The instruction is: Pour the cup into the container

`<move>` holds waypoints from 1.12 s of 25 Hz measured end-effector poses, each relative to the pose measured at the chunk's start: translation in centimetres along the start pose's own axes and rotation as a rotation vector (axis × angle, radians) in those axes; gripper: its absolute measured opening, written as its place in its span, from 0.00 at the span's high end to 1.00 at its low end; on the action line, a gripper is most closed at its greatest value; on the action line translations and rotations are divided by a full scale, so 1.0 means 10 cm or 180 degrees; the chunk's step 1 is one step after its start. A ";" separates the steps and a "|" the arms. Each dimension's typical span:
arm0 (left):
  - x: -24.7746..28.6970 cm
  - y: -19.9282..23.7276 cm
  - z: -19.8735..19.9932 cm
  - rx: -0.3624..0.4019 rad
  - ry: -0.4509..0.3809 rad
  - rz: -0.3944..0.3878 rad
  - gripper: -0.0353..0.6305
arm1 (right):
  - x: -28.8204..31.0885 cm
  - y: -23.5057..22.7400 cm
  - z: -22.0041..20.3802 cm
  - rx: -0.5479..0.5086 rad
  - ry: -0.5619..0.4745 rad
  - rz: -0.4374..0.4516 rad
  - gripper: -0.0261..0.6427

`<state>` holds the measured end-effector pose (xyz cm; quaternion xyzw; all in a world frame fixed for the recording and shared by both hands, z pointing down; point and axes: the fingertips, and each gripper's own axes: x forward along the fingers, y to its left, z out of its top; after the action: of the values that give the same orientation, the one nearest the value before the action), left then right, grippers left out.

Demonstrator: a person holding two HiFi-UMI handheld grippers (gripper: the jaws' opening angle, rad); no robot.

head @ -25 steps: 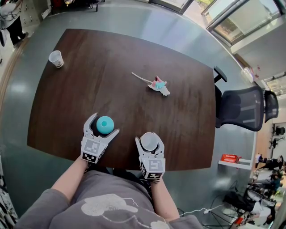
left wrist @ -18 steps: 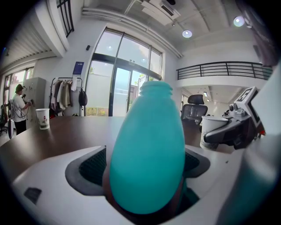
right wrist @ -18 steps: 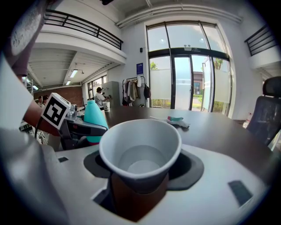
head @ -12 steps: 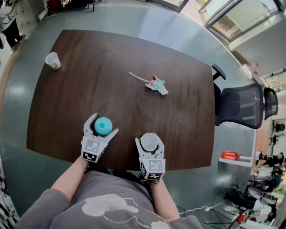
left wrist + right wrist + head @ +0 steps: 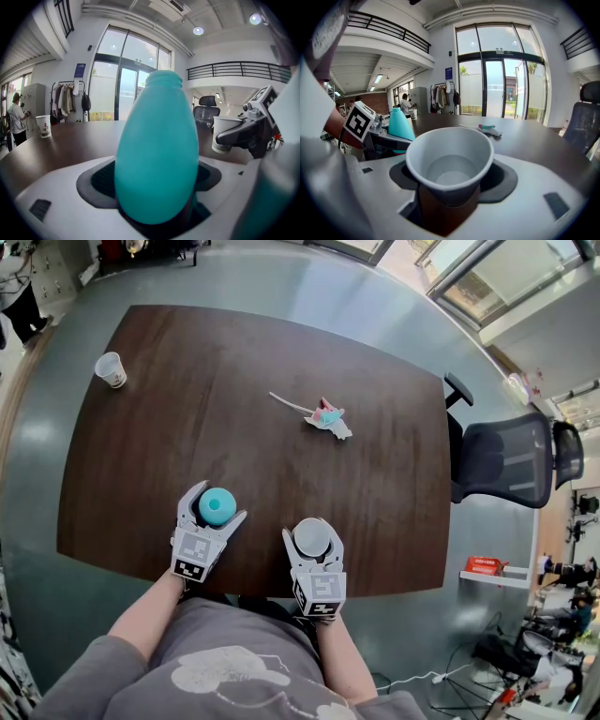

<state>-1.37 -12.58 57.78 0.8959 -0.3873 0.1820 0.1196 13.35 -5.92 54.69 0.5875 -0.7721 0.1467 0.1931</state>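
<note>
A teal bottle-shaped container [image 5: 217,506] stands upright on the dark wooden table [image 5: 281,352] near its front edge. My left gripper [image 5: 220,501] has a jaw on each side of it, and the jaws are closing. From the left gripper view the container [image 5: 157,150] fills the middle. To its right, my right gripper [image 5: 312,532] is shut on a white paper cup [image 5: 312,536], held upright. The cup [image 5: 450,164] has its mouth open towards the right gripper view. I cannot make out any contents.
A second paper cup [image 5: 111,368] stands at the table's far left corner. A pink and teal scrap with a thin stick [image 5: 326,416] lies past the table's middle. A black office chair [image 5: 511,465] stands off the right edge.
The left jaws have drawn slightly closer round the teal container. The right gripper and its cup have stayed in place.
</note>
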 end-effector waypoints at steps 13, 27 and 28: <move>-0.11 -0.15 0.28 0.0146 0.0001 -0.0178 0.30 | -0.02 0.14 0.27 0.0017 -0.0073 0.0292 0.51; -0.36 -0.30 0.91 0.0197 -0.0148 -0.0341 0.30 | -0.18 0.41 1.05 -0.0266 -0.0156 0.0932 0.52; -0.37 -0.31 0.92 0.0264 -0.0158 -0.0323 0.30 | -0.20 0.43 1.09 -0.0315 -0.0127 0.0976 0.52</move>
<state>0.72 -11.32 47.64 0.9227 -0.3364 0.1694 0.0818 8.27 -8.01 44.12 0.4552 -0.8627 0.1245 0.1818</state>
